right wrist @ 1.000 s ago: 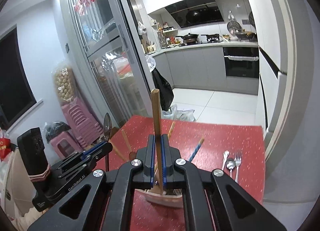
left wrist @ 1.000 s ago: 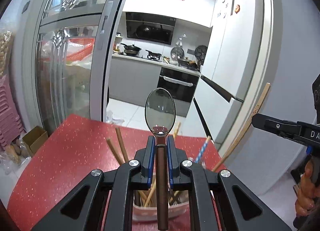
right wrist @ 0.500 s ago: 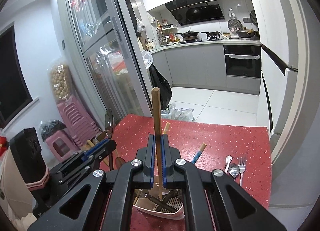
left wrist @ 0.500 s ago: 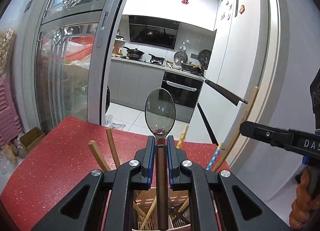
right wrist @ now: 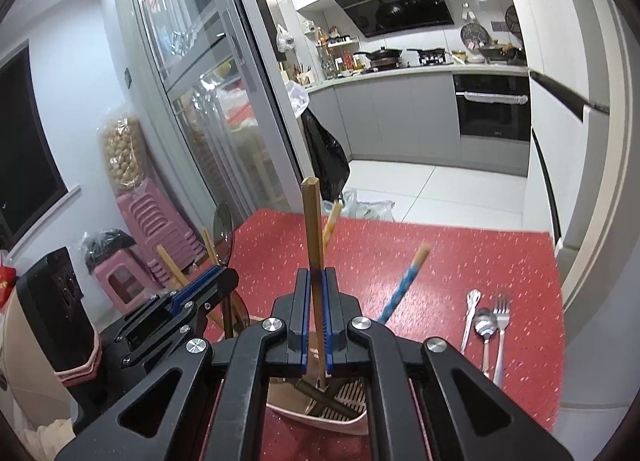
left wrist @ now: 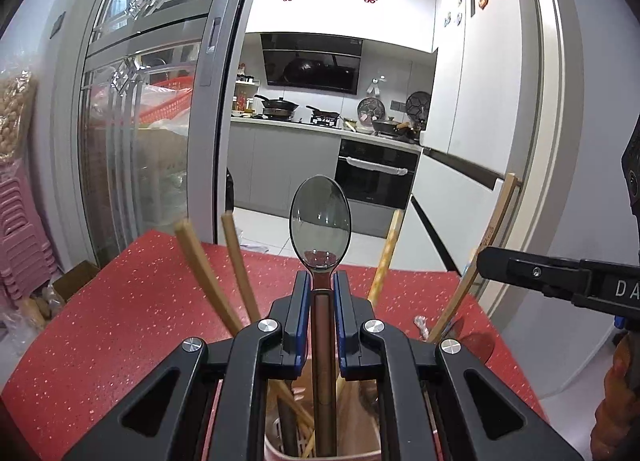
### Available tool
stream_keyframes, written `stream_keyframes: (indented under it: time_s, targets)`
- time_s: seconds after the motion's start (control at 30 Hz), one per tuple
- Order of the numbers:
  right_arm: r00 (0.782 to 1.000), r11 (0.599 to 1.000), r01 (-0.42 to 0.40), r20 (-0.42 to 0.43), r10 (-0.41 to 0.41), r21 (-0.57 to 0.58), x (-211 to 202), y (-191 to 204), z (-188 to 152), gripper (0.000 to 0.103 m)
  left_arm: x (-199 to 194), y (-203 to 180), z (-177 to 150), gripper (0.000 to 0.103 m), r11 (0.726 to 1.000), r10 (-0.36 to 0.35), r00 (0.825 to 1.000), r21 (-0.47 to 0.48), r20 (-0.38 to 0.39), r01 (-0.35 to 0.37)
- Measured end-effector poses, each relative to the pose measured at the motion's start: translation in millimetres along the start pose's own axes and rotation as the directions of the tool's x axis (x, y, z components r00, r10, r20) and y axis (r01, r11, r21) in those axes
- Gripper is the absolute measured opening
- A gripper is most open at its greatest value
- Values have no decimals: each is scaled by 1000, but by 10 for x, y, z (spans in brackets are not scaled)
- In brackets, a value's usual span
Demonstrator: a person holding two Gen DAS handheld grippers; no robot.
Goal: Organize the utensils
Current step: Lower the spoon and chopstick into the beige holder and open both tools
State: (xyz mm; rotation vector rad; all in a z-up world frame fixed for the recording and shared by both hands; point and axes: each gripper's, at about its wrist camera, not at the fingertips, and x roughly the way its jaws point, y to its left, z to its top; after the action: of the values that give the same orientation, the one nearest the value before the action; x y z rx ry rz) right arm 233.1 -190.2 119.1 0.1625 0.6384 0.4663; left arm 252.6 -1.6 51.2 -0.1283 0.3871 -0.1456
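Left gripper [left wrist: 320, 293] w/ black fingers and blue pads: jaws clenched on a brown-handled spoon with a glossy dark bowl [left wrist: 320, 217], held upright, bowl up, handle running down between the pads into the pale pink plastic utensil holder [left wrist: 360, 401] directly below. Handle's lower end is hidden inside the holder; can't tell if it touches bottom.

Right gripper [right wrist: 315, 289]: jaws clenched on a flat light-wood stick [right wrist: 311, 221], approx. upright, square-cut top. Its lower end dips into the same holder, whose slatted floor shows in right wrist view; the contact point is hidden behind the pads.

Holder already carries several wooden chopsticks [left wrist: 200, 261] leaning out to the left, plus a blue-patterned chopstick with a tan tip [right wrist: 402, 285] leaning right. Their bases are cut off by the gripper bodies in both views.

Holder stands on the red speckled worktop [right wrist: 460, 257]. Further right on that worktop, well apart from the holder: two small steel spoons [right wrist: 482, 327] and a steel fork [right wrist: 500, 325] lying side by side, handles toward the camera.

Beyond: grey kitchen w/ black built-in oven [left wrist: 374, 177]; details on the far counter too small to make out.
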Motion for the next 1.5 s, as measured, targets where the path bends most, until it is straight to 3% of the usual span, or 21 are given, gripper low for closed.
stream_keyframes:
  time_s: [0.67, 1.43, 1.47, 1.5]
  targets:
    - [997, 998, -1, -72, 5, 61, 164, -170, -262, 6, 61, 6, -195, 35, 997, 65, 990, 58, -128, -58]
    - [992, 991, -6, -128, 23, 135, -31, -206, -501, 7, -72, 53, -199, 36, 996, 79, 986, 43, -150, -73]
    - [992, 991, -4, -128, 22, 135, -38, -207, -511, 7, -71, 52, -200, 37, 996, 82, 985, 48, -151, -75]
    - [991, 991, -3, -130, 21, 137, -44, -209, -524, 7, -73, 53, -205, 57, 996, 80, 985, 51, -151, -73]
